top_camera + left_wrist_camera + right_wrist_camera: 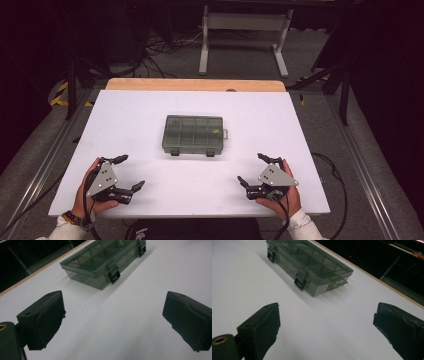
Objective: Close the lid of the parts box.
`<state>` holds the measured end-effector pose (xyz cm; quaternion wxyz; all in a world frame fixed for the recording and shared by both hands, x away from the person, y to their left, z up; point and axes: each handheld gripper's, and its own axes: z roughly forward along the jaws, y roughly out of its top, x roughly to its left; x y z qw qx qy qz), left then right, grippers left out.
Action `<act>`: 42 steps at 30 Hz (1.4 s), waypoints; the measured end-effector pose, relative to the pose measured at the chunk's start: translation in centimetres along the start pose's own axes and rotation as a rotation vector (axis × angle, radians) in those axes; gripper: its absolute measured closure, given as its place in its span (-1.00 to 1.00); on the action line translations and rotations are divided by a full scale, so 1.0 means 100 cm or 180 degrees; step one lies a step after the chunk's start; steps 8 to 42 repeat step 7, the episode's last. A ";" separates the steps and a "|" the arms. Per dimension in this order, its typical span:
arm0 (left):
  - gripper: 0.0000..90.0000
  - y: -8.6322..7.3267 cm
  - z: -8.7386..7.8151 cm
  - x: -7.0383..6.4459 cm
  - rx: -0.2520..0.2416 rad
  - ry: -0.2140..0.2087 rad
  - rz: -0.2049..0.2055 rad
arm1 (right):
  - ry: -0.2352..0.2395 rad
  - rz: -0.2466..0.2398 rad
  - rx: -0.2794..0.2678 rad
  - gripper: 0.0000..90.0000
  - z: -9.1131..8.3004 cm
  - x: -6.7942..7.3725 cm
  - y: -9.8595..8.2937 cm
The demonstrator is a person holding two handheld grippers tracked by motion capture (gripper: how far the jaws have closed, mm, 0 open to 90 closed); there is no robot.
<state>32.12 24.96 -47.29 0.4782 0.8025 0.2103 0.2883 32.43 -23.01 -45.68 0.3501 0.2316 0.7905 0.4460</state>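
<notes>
I have the left gripper (131,172) low at the left of the high view and the right gripper (251,170) low at the right, both resting on the white table (150,110) with jaws spread wide and nothing between them. The smoky compartment box (194,134) sits near the middle of the frame, lid closed, its two black latches (174,151) facing me, well apart from both grippers.
</notes>
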 end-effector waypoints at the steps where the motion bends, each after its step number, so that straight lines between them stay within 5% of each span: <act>1: -0.88 0.000 0.000 0.000 0.0011 0.0005 0.0008 | -0.0005 -0.0007 -0.0001 -0.84 0.000 0.000 0.000; 42: -0.88 0.001 0.001 0.001 -0.0002 0.0023 -0.0002 | 0.0007 0.0024 -0.0007 -0.84 0.000 -0.001 -0.001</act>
